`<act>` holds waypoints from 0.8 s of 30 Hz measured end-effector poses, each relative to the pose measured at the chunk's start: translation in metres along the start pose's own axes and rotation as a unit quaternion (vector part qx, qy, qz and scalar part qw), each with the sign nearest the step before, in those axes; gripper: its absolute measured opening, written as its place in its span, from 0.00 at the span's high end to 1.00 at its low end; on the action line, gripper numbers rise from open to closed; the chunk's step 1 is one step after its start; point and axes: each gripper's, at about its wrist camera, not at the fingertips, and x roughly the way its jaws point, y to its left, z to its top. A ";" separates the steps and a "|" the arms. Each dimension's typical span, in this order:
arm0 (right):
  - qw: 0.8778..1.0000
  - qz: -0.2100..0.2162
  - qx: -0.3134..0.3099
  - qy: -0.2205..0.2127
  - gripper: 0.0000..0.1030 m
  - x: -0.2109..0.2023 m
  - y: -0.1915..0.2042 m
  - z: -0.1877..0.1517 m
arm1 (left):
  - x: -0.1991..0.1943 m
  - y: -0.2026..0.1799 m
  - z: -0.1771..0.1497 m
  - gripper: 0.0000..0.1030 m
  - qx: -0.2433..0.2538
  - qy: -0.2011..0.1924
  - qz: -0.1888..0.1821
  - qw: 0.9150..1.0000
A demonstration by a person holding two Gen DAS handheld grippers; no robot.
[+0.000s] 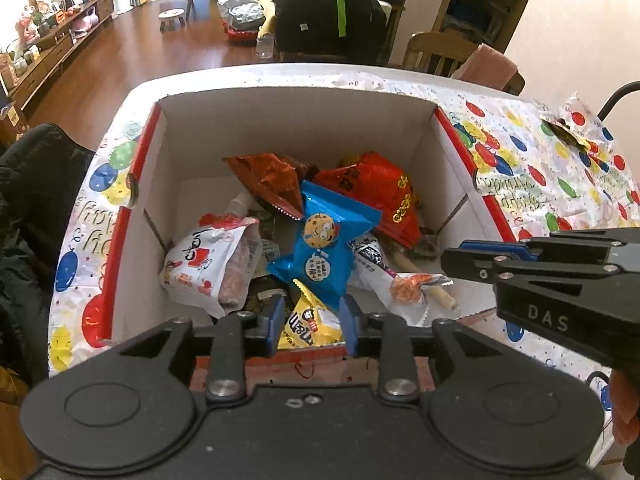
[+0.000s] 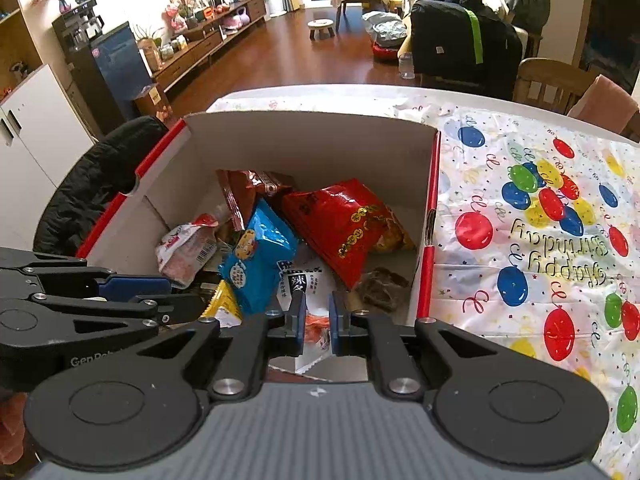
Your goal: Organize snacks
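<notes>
The snacks lie heaped in an open cardboard box [image 1: 296, 136] with white inner walls and red outer sides, which stands on the worktop [image 2: 532, 216] under a balloon-printed birthday cloth. On top of the heap sits a blue cookie packet [image 1: 324, 248] bearing a cartoon cookie face, tilted across the middle; a glossy red bag with gold coin marks [image 2: 340, 224] leans behind it toward the right wall, and a dark red-brown packet [image 1: 272, 184] stands up toward the back wall. At the left of the pile lies a white and red pouch [image 1: 208, 264] with pinkish contents showing through a clear patch, and near the front a yellow packet [image 1: 310, 324] pokes up beside a white sachet with an orange picture [image 1: 404, 288]. The left claw [image 1: 312, 320] hovers over the near edge of the box with its blue-padded fingers spread, the yellow packet seen between them but not gripped. The right claw [image 2: 318, 320] hangs just beside it over the near right corner, its pads narrowly apart (the white sachet shows in the gap, below them), pinching nothing. A torn wrapper [image 1: 564, 132] lies alone on the cloth, well apart from the box, and a wooden chair [image 2: 552, 80] stands beyond the far edge.
</notes>
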 end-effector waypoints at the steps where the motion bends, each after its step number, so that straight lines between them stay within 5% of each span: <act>1: 1.000 0.000 0.001 -0.002 0.89 -0.002 0.000 -0.001 | -0.002 0.000 0.000 0.68 -0.001 -0.002 0.002 1.000; 10: 1.000 0.007 0.004 -0.029 0.80 -0.027 0.001 -0.003 | -0.022 -0.006 -0.006 0.37 0.015 -0.036 0.022 0.999; 17: 0.999 0.018 0.007 -0.048 0.73 -0.045 0.000 -0.005 | -0.040 -0.012 -0.008 0.24 0.028 -0.075 0.031 0.996; 19: 0.998 0.027 0.008 -0.050 0.67 -0.050 -0.001 -0.006 | -0.045 -0.013 -0.008 0.23 0.031 -0.087 0.031 0.995; 21: 0.998 0.028 0.004 -0.058 0.46 -0.056 -0.001 -0.009 | -0.050 -0.014 -0.009 0.21 0.030 -0.093 0.030 0.995; 24: 0.997 0.029 0.001 -0.075 0.40 -0.068 -0.001 -0.012 | -0.056 -0.014 -0.010 0.18 0.026 -0.103 0.025 0.994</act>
